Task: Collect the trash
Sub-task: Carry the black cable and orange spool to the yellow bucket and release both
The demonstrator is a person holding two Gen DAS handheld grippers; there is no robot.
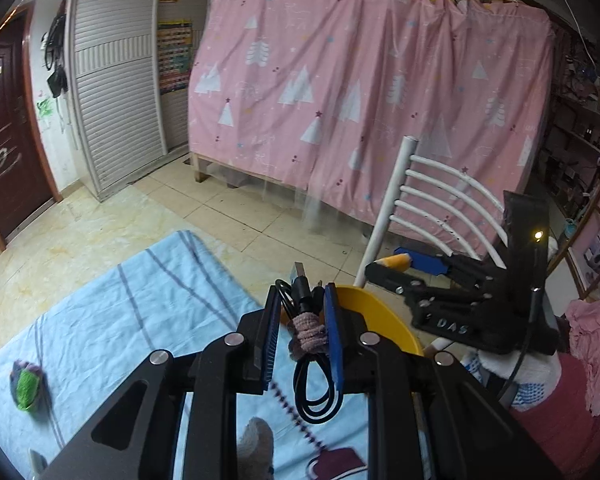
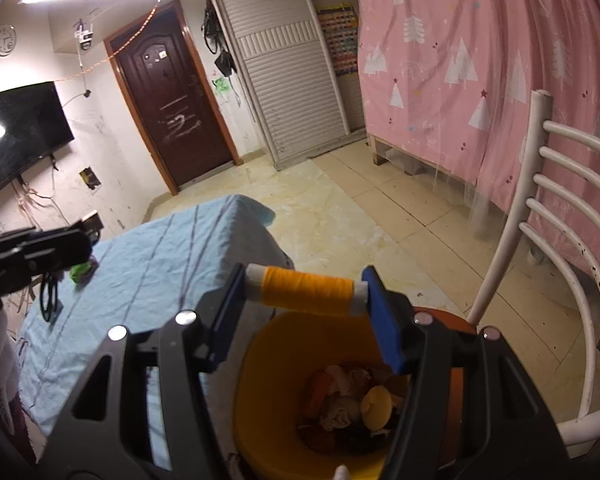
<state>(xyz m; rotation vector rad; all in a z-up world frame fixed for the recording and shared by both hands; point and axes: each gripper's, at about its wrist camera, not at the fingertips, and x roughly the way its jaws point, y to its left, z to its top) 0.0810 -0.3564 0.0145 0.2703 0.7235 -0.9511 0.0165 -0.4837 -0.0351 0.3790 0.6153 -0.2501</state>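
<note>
left gripper (image 1: 302, 312) fills the bottom of the left wrist view, blue pads pinching a coiled black usb cable (image 1: 314, 392) bound with a pinkish fuzzy hair tie (image 1: 308, 336); the loop of cable hangs below the pads, plug ends stick up above them. it sits over the light blue striped cloth (image 1: 112, 320) covering the table. far left on that cloth lies a small green and purple object (image 1: 26, 386), blurred, cannot tell what. just right of the pads, the rim of a yellow bin (image 1: 380, 316) shows, partly hidden behind the gripper. further right, the right gripper (image 1: 396, 266) holds a spool of orange thread (image 1: 397, 261), in front of a white metal chair (image 1: 432, 196). pink curtain with white trees (image 1: 360, 92) behind.

right wrist view: at left edge the left gripper is partly visible, cable dangling over the cloth, green object beside it. centre, the right gripper (image 2: 306, 290) is clamped on the spool's two white ends, spool lying crosswise between the pads, directly above the open yellow bin (image 2: 256, 392). bin holds mixed scraps, one yellow round piece among them. white chair at right.
</note>
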